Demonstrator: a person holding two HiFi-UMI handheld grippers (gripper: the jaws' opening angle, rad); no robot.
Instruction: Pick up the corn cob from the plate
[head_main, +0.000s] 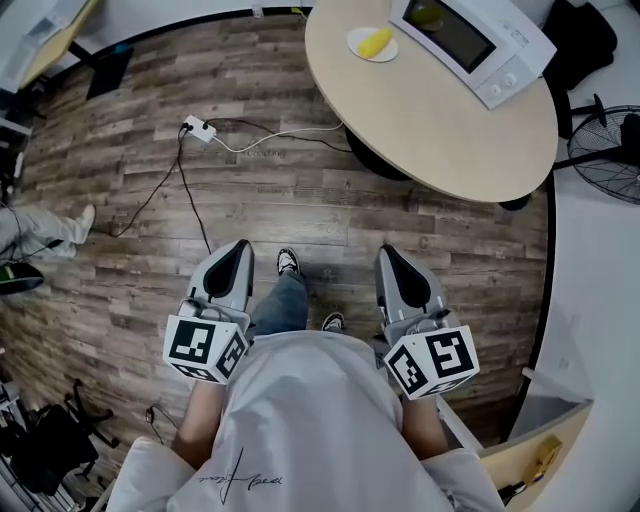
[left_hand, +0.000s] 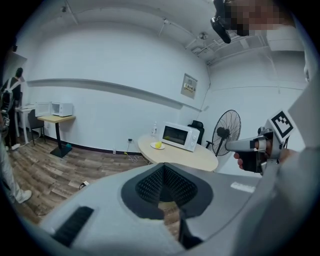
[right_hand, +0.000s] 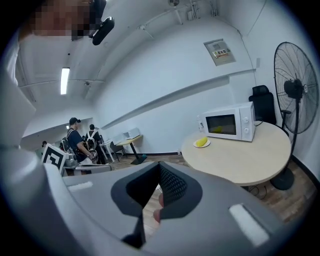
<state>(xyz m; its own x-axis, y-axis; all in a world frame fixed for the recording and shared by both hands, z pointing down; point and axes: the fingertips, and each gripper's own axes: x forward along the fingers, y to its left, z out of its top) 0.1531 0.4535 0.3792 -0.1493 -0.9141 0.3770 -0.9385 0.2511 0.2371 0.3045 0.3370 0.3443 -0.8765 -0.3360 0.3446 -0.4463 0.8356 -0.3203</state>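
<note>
A yellow corn cob (head_main: 375, 42) lies on a small white plate (head_main: 356, 36) at the far left of the round beige table (head_main: 430, 130). It also shows in the left gripper view, corn cob (left_hand: 158, 145), and in the right gripper view, corn cob (right_hand: 202, 142). Both grippers are held at waist height over the wooden floor, well short of the table. My left gripper (head_main: 240, 246) and my right gripper (head_main: 388, 252) point forward, both shut and with nothing in them. The right gripper (left_hand: 235, 145) shows from the side in the left gripper view.
A white microwave (head_main: 470, 40) stands on the table behind the plate. A standing fan (head_main: 605, 155) is to the table's right. A power strip (head_main: 198, 128) with cables lies on the floor at the left. People with backpacks (right_hand: 80, 142) stand further off.
</note>
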